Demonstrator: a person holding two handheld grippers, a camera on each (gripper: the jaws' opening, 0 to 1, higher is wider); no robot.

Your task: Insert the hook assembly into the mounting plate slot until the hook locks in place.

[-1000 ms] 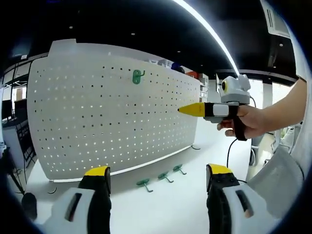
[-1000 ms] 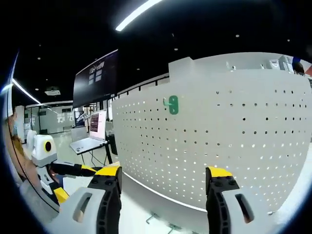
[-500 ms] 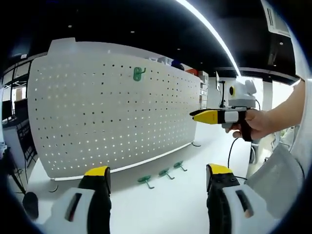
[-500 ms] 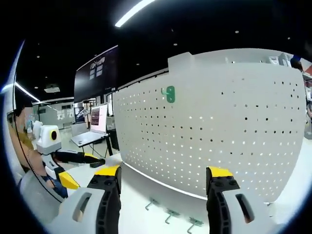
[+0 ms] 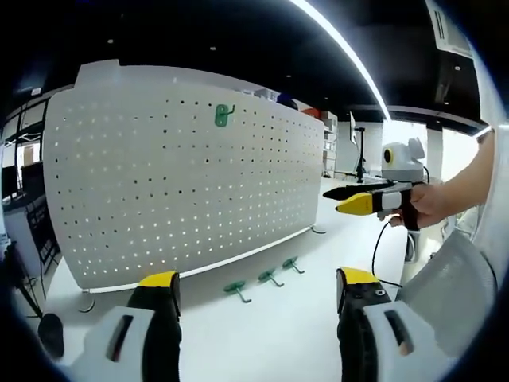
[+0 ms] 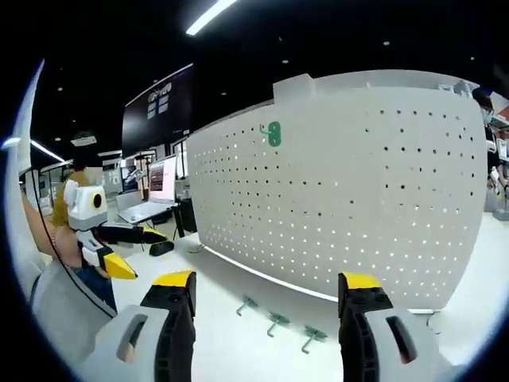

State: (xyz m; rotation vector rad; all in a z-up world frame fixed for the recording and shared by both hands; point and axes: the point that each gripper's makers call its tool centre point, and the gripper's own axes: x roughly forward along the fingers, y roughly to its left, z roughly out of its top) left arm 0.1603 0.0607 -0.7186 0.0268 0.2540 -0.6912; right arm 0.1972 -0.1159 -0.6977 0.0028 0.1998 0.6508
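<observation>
A white pegboard [image 5: 183,167] [image 6: 358,191] stands upright on the white table. One green hook [image 5: 223,115] [image 6: 271,134] hangs in its upper holes. Three more green hooks [image 5: 235,289] [image 6: 277,322] lie in a row on the table in front of the board. My left gripper [image 5: 253,282] is open and holds nothing, well back from the board. My right gripper [image 6: 265,284] is open too, also empty. In the left gripper view the right gripper [image 5: 362,199] shows at the right, held in a hand. In the right gripper view the left gripper [image 6: 119,247] shows at the left.
The white table [image 5: 270,334] [image 6: 238,342] runs in front of the board. A laptop [image 6: 151,199] and a dark screen [image 6: 159,107] stand behind at the left of the right gripper view. A person's arm [image 5: 469,179] reaches in from the right.
The right gripper has drawn back from the board, down and to the right. The right gripper view has tilted down, so the three loose hooks now show.
</observation>
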